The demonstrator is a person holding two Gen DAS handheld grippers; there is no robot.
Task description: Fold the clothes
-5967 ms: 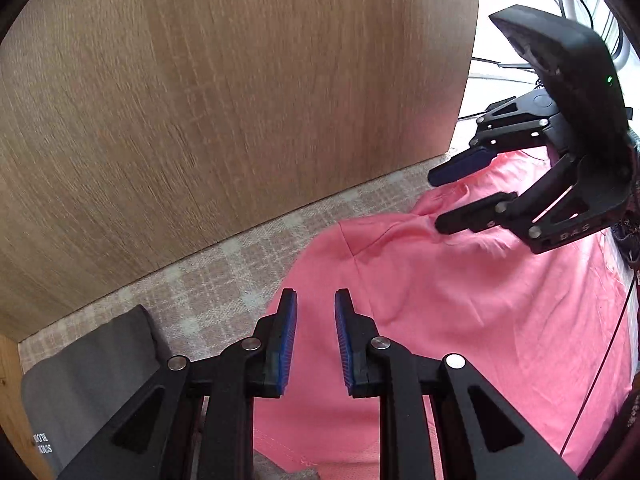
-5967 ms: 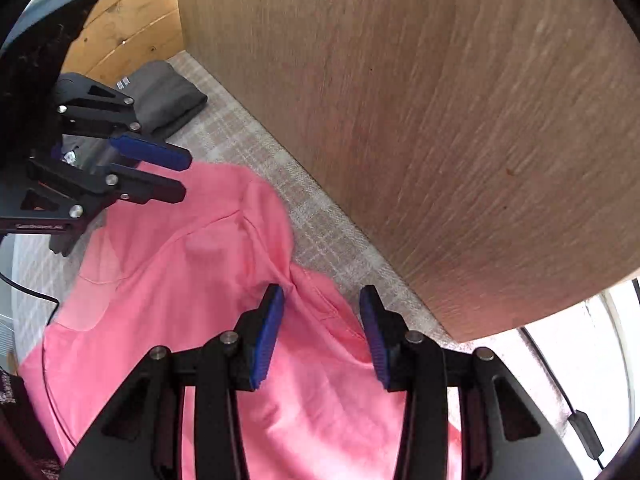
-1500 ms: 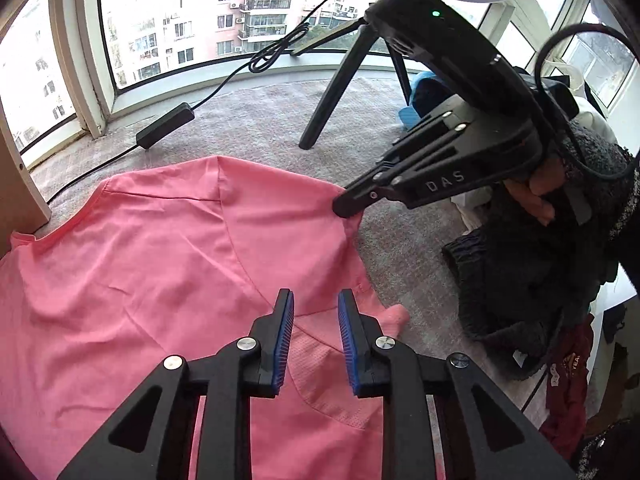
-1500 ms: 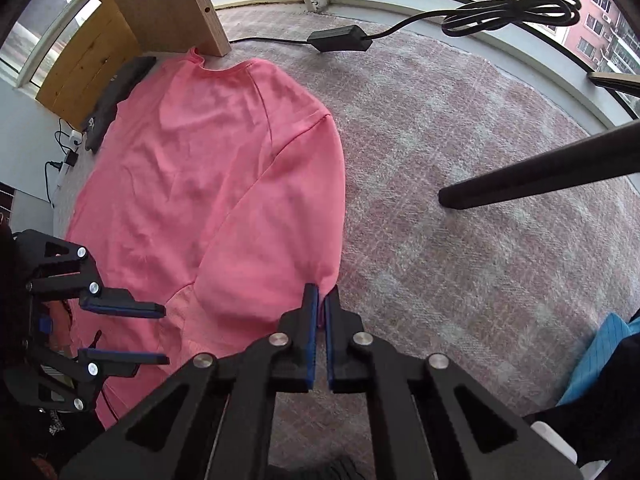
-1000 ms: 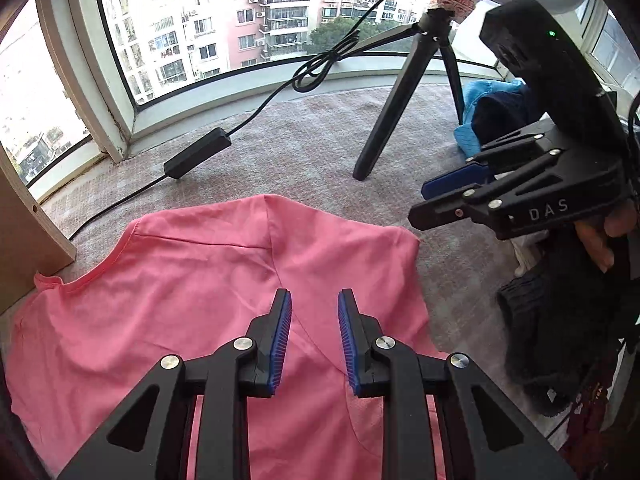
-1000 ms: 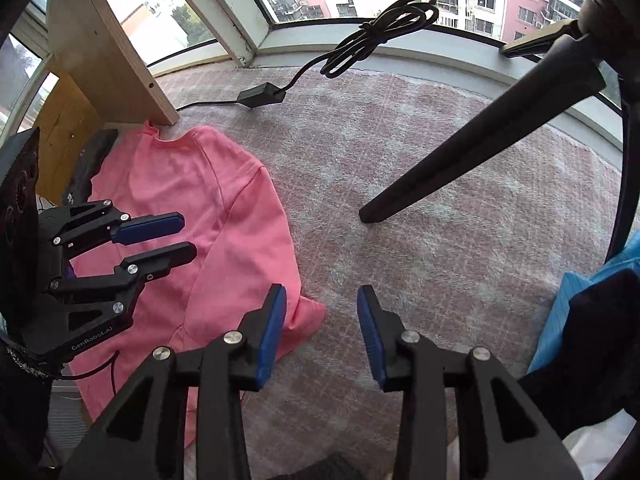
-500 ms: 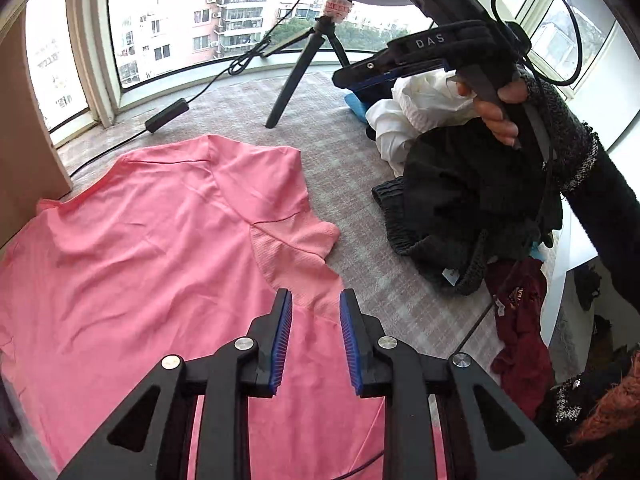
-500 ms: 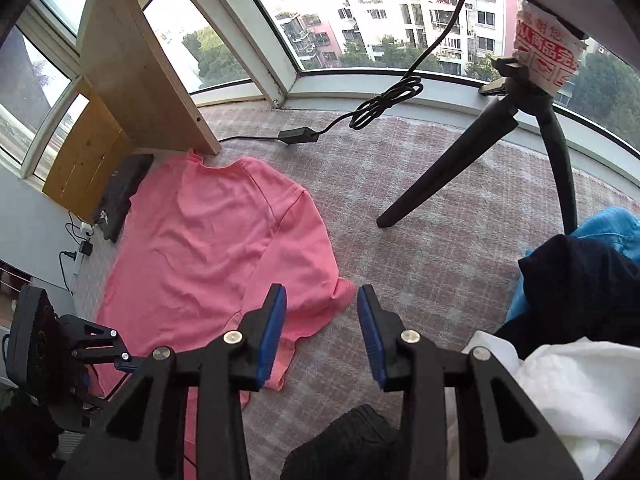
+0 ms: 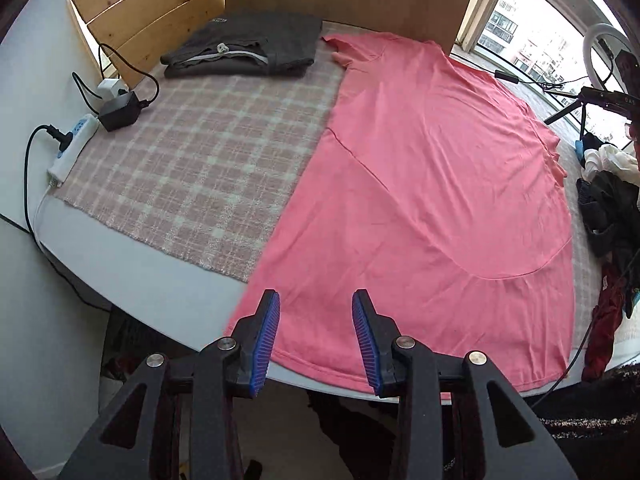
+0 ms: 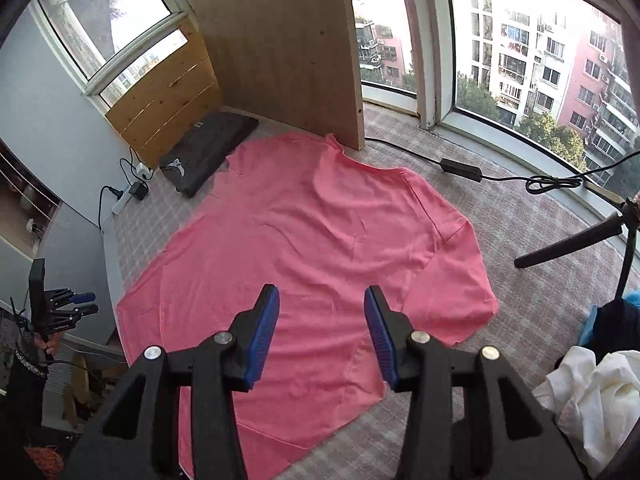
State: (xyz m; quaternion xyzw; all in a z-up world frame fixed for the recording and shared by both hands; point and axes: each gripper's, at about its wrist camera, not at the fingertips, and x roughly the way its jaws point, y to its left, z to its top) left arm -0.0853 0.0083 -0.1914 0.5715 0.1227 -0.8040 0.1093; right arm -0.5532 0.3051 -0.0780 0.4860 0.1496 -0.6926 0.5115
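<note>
A pink T-shirt (image 9: 432,184) lies spread flat on the checked table cloth (image 9: 208,152), with its neck toward the wooden board. My left gripper (image 9: 316,336) hovers above the shirt's hem at the table's near edge. Its jaws are opening and nothing is between them. In the right wrist view the same shirt (image 10: 320,236) fills the middle. My right gripper (image 10: 320,332) hangs high over its lower right part, beside the folded-in sleeve (image 10: 460,280). Its jaws are opening too and hold nothing. The left gripper (image 10: 76,304) shows small at the far left, off the table's edge.
A folded grey garment (image 9: 248,46) lies at the back left by the wooden board (image 10: 280,40). A power strip and adapter (image 9: 76,136) sit at the left edge. A tripod leg (image 10: 572,244), a cable box (image 10: 460,168) and a heap of clothes (image 10: 588,392) lie to the right.
Both grippers have drawn back and up from the shirt, and both jaws stand wider. The left one has swung round to the hem side at the table's near edge.
</note>
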